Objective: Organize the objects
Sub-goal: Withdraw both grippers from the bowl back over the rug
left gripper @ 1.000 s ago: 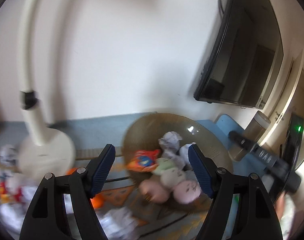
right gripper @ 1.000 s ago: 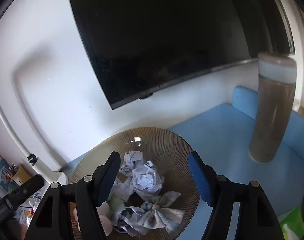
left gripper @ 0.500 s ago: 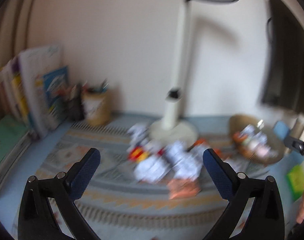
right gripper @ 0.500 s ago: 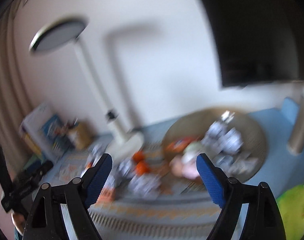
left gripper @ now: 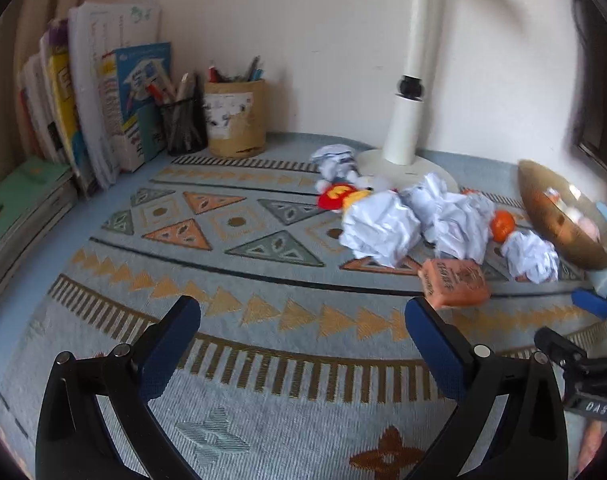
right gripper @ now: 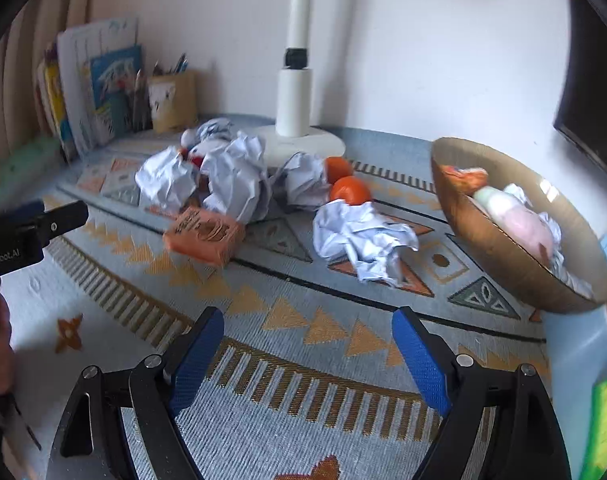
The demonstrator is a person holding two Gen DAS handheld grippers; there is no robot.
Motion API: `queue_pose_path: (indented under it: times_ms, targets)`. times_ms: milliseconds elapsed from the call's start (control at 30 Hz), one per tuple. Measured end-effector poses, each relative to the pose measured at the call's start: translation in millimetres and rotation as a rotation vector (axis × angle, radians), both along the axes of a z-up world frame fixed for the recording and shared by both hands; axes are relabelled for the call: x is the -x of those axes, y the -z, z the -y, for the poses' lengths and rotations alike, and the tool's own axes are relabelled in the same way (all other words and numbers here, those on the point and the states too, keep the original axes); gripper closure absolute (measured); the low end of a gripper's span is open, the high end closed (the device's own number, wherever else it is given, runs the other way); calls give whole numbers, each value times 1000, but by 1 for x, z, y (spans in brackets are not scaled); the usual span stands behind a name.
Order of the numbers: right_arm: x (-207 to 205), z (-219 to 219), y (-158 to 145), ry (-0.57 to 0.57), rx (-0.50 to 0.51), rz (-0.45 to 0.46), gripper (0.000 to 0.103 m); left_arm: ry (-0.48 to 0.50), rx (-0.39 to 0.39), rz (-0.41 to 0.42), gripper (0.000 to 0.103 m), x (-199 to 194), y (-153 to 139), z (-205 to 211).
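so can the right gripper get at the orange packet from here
Probably yes. The right gripper is open and empty, and only bare mat lies between it and the orange packet, ahead to its left, clear of the paper balls.

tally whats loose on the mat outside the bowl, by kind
crumpled paper balls: 5
orange fruits: 2
orange packet: 1
red and yellow toy: 1
total: 9
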State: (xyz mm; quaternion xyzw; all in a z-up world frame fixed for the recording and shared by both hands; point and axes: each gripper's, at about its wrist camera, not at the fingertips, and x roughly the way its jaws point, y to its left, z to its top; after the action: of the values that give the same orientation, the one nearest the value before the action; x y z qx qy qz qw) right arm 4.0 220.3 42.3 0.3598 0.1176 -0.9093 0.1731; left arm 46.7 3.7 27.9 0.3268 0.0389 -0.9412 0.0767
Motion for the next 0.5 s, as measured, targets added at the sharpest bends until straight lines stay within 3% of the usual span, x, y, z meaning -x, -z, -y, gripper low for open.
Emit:
queue_pose_path:
  times_ms: [200,233,300,367,433,500]
  targets:
    - [10,-14,3,12,62,62,17,43,45,25,1,1,-1,-12]
    - [10,-15,2,9,69,62,17,71,15,47,1,4,-1,-11]
    - [14,-13,-1,-23,93,115,17,177,-187,96,1,14,-4,4]
    - [29,-8,-3,-107,205,270,17,204,-313,83,1,24,-16,19]
    - [43,-4,-12,-159,307,346,17,198,-237,52,1,36,-28,20]
    - [63,1,-22,-124,336,343,17,220,-147,87,1,55,-28,13]
